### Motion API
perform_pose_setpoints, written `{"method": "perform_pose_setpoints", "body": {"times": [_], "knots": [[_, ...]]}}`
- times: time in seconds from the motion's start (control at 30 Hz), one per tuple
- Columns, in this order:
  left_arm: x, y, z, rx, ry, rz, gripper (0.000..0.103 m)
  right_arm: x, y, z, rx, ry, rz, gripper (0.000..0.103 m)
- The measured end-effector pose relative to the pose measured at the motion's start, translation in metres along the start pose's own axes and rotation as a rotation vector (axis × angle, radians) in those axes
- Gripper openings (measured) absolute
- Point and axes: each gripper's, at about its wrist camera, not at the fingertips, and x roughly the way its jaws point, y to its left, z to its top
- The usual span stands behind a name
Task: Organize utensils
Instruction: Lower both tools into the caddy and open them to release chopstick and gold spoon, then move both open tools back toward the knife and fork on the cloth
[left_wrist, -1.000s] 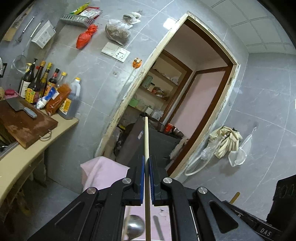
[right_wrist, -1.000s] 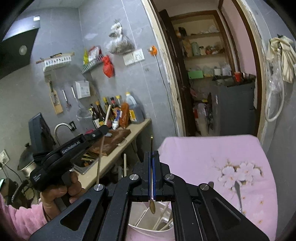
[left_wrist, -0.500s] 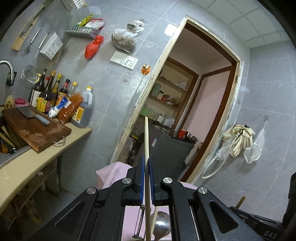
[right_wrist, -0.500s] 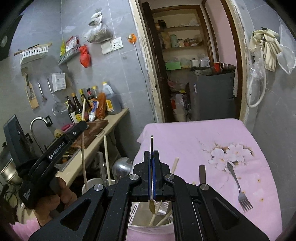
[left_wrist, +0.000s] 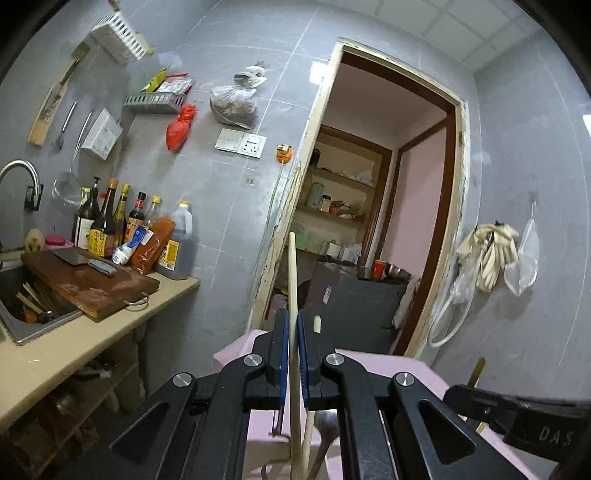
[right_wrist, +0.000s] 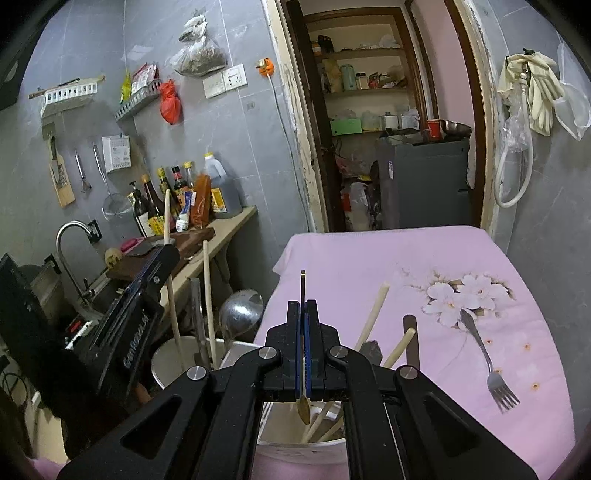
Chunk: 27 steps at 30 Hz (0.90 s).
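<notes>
Wooden stick (left_wrist: 293, 280) pinched upright in left gripper (left_wrist: 292, 341), frame centre. Right gripper (right_wrist: 303, 334) clamps small brass spoon (right_wrist: 303, 404) above white container (right_wrist: 295, 445), bottom centre. Fork (right_wrist: 487, 363) on pink cloth (right_wrist: 369, 254), right.

Pale wooden stick (left_wrist: 293, 295) upright, its lower end in left white holder (right_wrist: 166, 360) beside steel ladle (right_wrist: 240, 308). Small gold spoon (right_wrist: 304, 404) bowl-down over right white holder (right_wrist: 299, 445) holding wooden utensils. Fork (right_wrist: 487, 365) flat on pink cloth (right_wrist: 424, 258).

This is a home kitchen. A sink tap (right_wrist: 72, 236) sits at nine o'clock, sauce bottles (left_wrist: 122, 225) and a cutting board (left_wrist: 88, 282) beside it.
</notes>
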Motion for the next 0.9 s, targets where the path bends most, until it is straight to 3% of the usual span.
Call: {"method": "perform_pose_setpoints", "body": {"times": [0.33, 0.67, 0.73, 0.83, 0.9], "knots": [[-0.009, 0.0, -0.011, 0.064, 0.055, 0.01, 0.006, 0.009, -0.001, -0.012, 0.013, 0.043, 0.014, 0.002], [-0.015, 0.003, -0.006, 0.104, 0.167, -0.045, 0.008, 0.01, -0.006, -0.016, 0.025, 0.063, 0.039, 0.004], [-0.016, 0.004, -0.003, 0.095, 0.187, -0.049, 0.012, 0.008, -0.007, -0.015, 0.029, 0.06, 0.046, 0.004], [-0.017, 0.006, 0.005, 0.057, 0.202, -0.056, 0.029, 0.004, -0.008, -0.01, 0.028, 0.047, 0.059, 0.007], [-0.017, 0.007, 0.012, 0.033, 0.205, -0.053, 0.048, -0.002, -0.009, -0.005, 0.029, 0.03, 0.069, 0.009]]}}
